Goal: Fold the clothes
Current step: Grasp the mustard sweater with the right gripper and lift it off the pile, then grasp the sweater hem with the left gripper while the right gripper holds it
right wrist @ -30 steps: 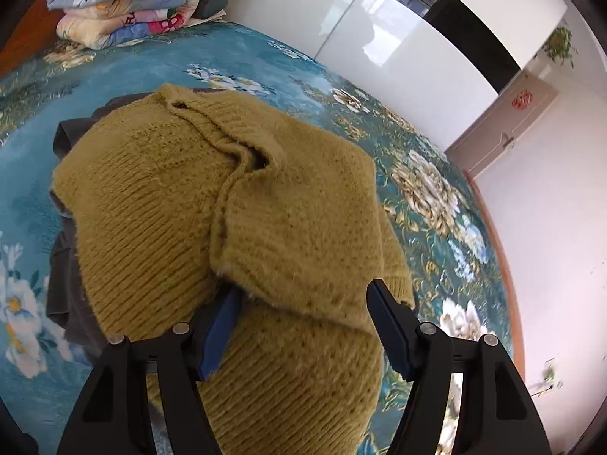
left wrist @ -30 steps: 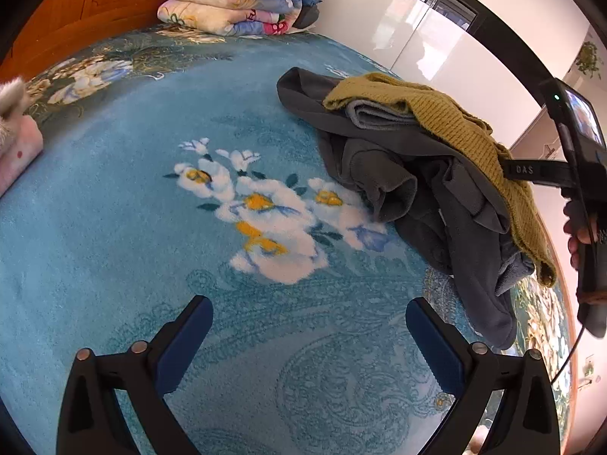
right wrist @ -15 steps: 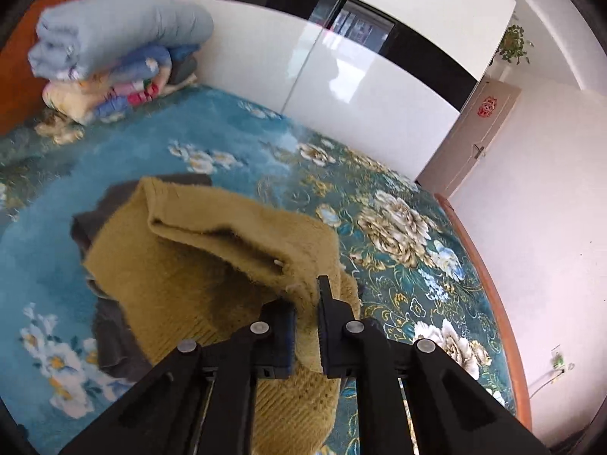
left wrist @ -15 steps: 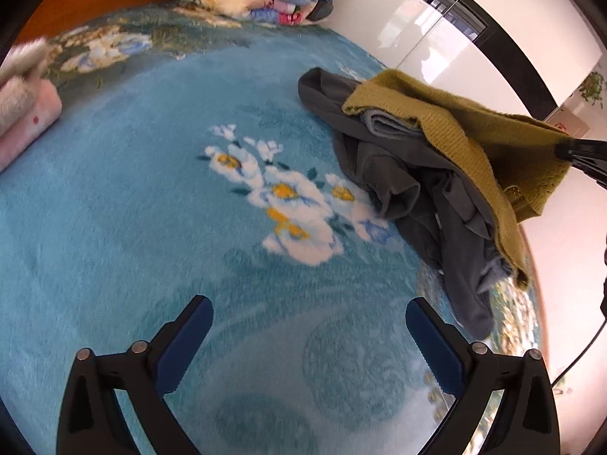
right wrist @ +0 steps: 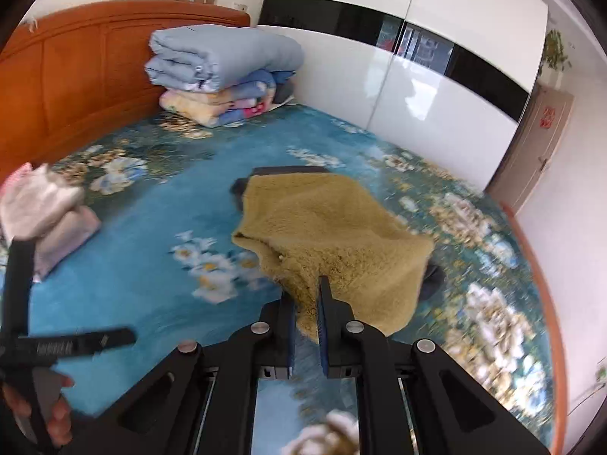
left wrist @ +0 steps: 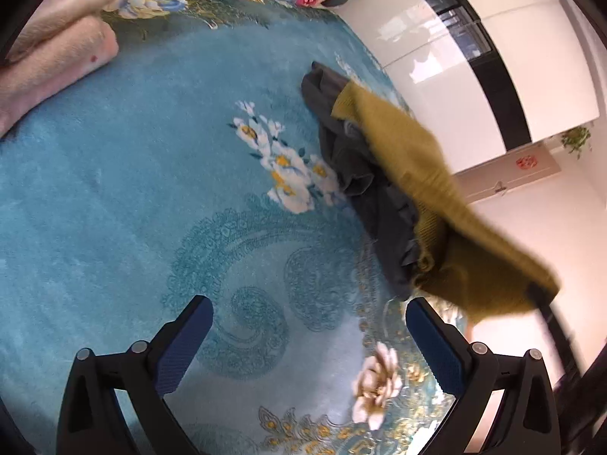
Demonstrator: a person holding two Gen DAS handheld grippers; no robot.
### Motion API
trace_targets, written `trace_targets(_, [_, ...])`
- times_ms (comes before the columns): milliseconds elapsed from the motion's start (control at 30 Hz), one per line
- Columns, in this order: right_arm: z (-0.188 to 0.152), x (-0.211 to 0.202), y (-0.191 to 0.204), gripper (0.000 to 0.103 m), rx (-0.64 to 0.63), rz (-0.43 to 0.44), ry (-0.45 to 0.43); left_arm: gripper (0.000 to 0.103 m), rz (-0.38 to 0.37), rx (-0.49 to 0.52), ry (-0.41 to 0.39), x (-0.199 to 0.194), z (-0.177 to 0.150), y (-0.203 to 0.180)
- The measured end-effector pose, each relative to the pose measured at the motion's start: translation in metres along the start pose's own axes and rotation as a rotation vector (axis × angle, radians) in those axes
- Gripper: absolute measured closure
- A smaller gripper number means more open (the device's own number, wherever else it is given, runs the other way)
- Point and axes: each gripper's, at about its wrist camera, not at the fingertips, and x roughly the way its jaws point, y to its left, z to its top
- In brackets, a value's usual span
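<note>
Mustard knit sweater (right wrist: 334, 231) is pinched at its near edge between the closed fingers of the right gripper (right wrist: 306, 313), and the rest of it stretches away from the tool toward the far side of the bed. In the right wrist view its long axis runs from the jaws up and slightly left, ending where its far edge lies over the dark grey garment (left wrist: 364, 189). In the left wrist view the sweater (left wrist: 428, 189) reads as a taut diagonal band, its far end high and left on the grey pile, its near end low and right, lifted off the blue floral bedspread (left wrist: 132, 197). The left gripper (left wrist: 307, 335) hangs spread wide over bare bedspread, holding nothing, with the sweater's lower edge just beyond its right finger (left wrist: 432, 337).

Compared with half a second ago, the sweater is pulled out longer and flatter, less bunched at the jaws, and more of the headboard (right wrist: 72, 72) end of the room shows in the right wrist view. A second ago the right gripper was parted over the sweater; now it is clamped on it. The left wrist view has shifted nearer the foot of the bed, so the grey pile sits farther off.

Stacked folded quilts (right wrist: 224, 72) rest against the headboard, and a pale pink folded pile (right wrist: 45, 212) lies at the left
</note>
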Motion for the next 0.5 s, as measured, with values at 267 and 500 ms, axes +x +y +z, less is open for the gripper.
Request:
trace_targets(267, [-0.02, -0.027, 0.094, 0.093, -0.035, 0.198, -0.044, 0.0, -0.02, -0.098, -0.143, -0.088, 0.024, 0.036])
trace_targets(500, [-0.011, 0.041, 0.162, 0.093, -0.073, 0.316, 0.095, 0.0, 0.052, -0.147, -0.176, -0.13, 0.024, 0.067])
